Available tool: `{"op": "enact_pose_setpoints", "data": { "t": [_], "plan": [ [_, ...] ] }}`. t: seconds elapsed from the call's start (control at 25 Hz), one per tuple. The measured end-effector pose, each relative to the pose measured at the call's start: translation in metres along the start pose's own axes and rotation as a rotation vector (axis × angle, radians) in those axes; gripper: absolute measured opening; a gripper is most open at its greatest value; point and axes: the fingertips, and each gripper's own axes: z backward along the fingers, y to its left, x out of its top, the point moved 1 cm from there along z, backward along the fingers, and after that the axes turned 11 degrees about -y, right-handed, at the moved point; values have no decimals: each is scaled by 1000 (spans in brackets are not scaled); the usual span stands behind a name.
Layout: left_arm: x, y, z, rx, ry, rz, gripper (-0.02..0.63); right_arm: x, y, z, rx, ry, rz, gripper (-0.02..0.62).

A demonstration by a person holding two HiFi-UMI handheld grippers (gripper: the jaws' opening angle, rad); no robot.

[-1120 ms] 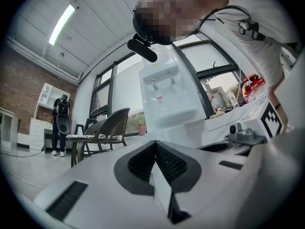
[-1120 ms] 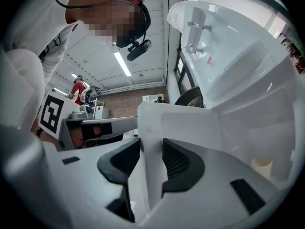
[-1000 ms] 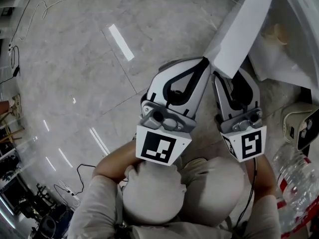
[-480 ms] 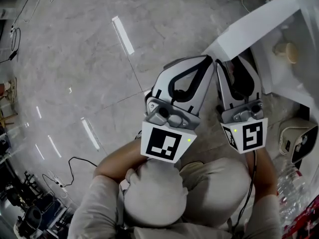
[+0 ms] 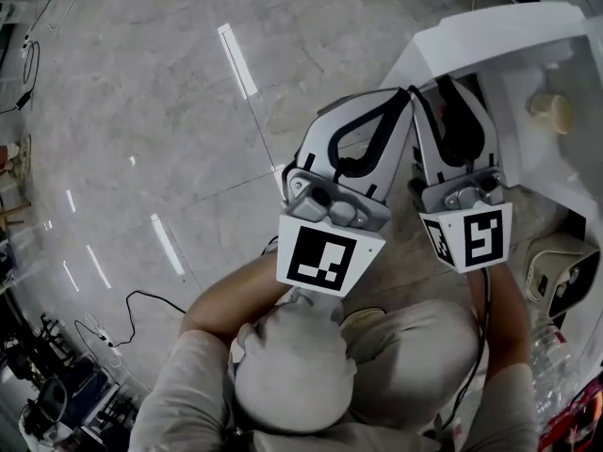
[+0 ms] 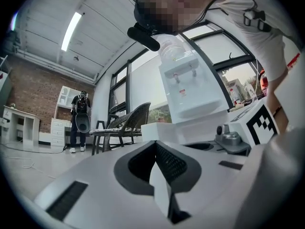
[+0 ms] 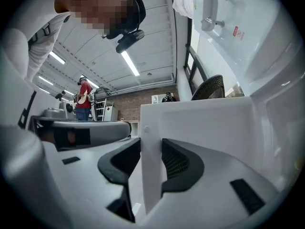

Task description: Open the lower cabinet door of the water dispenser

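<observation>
right gripper view: the right gripper (image 7: 151, 149) pinches the free edge of the white cabinet door (image 7: 205, 123), which stands open. the left gripper (image 6: 156, 149), just left of it, has its fingers pressed together on nothing.

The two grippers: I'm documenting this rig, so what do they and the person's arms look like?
The left gripper and right gripper share white moulded shells with black ribbed pads. Each carries a white cube with black square markers behind grey metal fittings. The person wears pale short sleeves; a thin black cable runs along the right arm.
</observation>
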Motion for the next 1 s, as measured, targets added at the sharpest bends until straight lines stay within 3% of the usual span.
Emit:
{"op": "enact_pose_setpoints", "data": {
  "t": [0.56,1.0],
  "plan": [
    [-31,28,-2,61,35,18,0,-9,-3,-32,-43,-23,3,146],
    [-29,35,-4,88,32,24,0,-13,-13,-51,-76,-23,-22,119]
  ]
}}
